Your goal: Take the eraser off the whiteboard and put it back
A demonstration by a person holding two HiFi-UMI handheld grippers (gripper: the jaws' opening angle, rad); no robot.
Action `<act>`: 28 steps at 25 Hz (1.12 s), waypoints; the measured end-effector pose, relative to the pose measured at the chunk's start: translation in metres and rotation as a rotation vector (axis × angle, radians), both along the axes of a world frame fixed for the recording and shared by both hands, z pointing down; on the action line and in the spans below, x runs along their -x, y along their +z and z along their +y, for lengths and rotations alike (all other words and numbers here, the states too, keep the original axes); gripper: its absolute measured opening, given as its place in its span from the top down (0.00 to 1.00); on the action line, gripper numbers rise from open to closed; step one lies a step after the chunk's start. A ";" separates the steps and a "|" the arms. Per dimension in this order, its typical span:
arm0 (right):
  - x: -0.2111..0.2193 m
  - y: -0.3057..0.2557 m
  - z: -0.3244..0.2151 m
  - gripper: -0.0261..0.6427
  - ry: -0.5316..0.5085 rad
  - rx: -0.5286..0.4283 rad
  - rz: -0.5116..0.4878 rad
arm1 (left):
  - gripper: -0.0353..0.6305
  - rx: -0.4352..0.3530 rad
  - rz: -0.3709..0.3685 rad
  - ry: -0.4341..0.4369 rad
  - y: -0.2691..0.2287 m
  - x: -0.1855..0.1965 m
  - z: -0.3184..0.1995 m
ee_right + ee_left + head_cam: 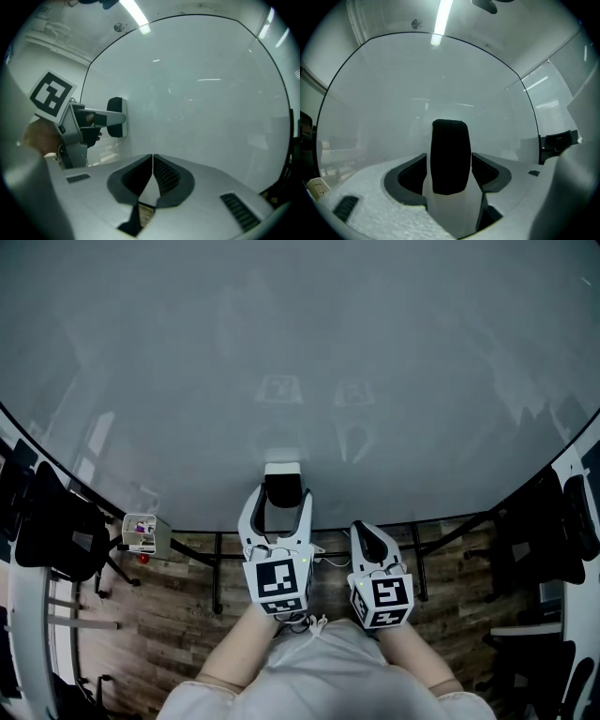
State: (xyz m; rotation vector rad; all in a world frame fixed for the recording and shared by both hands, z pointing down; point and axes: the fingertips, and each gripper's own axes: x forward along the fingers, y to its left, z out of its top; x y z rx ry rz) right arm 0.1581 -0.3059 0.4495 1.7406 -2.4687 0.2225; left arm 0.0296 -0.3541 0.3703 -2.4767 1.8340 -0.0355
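Slippage is the worry here: the eraser (283,486) stands upright against the whiteboard (300,362), between the jaws of the left claw (279,499). Those jaws are spread wide, with what looks like a thin gap on either side, so only the eraser's own hold on the board seems to keep it up. If that hold is weak, or a pad drags the felt as the claw backs off, it could slide or drop to the floor (187,615). The right claw (371,538), closed on nothing, waits just beside. Where eraser meets board is hidden behind its body, and whether the pads truly clear its sides is hard to make out.
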 end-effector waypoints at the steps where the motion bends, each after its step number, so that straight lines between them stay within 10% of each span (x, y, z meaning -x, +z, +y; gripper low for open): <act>1: 0.002 0.001 0.001 0.92 -0.002 0.002 0.001 | 0.51 -0.008 -0.002 0.001 -0.001 0.001 0.003; 8: 0.015 0.006 0.010 0.92 -0.018 0.015 0.003 | 0.52 0.035 0.026 0.030 0.008 0.008 0.036; 16: 0.032 0.009 0.022 0.92 -0.074 0.019 -0.005 | 0.87 0.091 -0.030 0.045 0.053 0.011 0.057; 28: 0.040 0.004 0.038 0.92 -0.116 -0.022 0.010 | 0.92 0.195 0.006 0.083 0.084 0.010 0.073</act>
